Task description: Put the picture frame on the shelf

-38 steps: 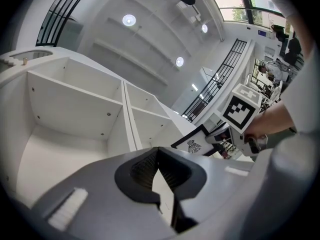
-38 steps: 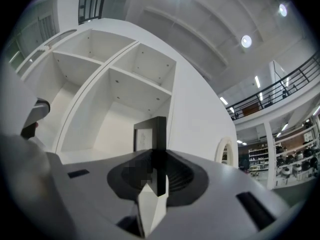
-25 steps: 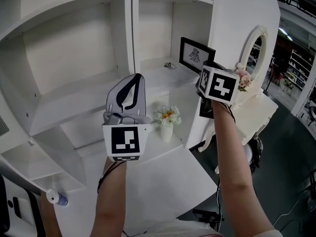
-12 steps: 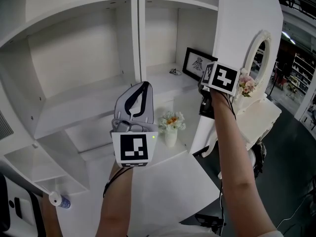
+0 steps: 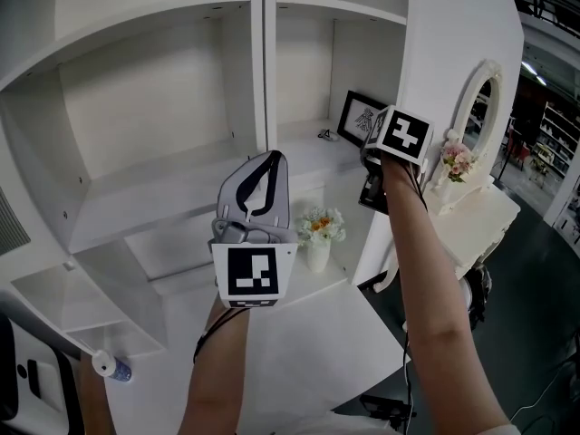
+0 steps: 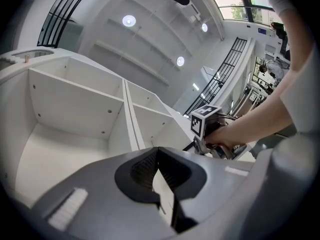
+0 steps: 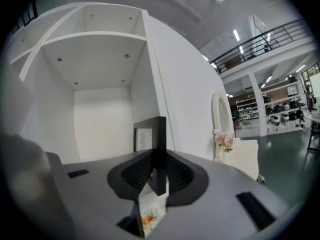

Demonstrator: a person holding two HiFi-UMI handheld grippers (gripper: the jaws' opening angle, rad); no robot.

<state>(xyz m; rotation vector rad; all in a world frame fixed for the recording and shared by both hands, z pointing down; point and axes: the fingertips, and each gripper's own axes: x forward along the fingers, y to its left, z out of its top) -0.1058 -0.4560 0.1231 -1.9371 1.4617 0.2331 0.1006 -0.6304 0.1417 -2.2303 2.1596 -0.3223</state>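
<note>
Right gripper (image 5: 370,145) is clamped on the black rectangular picture frame (image 5: 361,116). Its jaws are part-way closed and pinch the thin side edge, with the frame between the pads.

In the head view the frame sits at 10 o'clock off that gripper's marker cube. It stands upright inside the right-hand bay of the tall white shelf unit (image 5: 154,107), middle level (can't tell if its bottom edge touches the board).

In the right gripper view the right gripper (image 7: 159,170) has the frame (image 7: 150,134) edge-on, rising to 12 o'clock out of the jaws. Only a sliver of the print shows there; the head view shows the print face.

In the left gripper view the left gripper (image 6: 159,156) has its pads together with nothing between them. The right hand (image 6: 225,139) is at 2 o'clock.

Head view: left gripper (image 5: 268,159) points up, its forearm coming in from 6 o'clock. The right forearm stretches from 5 o'clock toward the shelf. A small white vase of flowers (image 5: 317,238) stands on the lower board between the arms.
</note>
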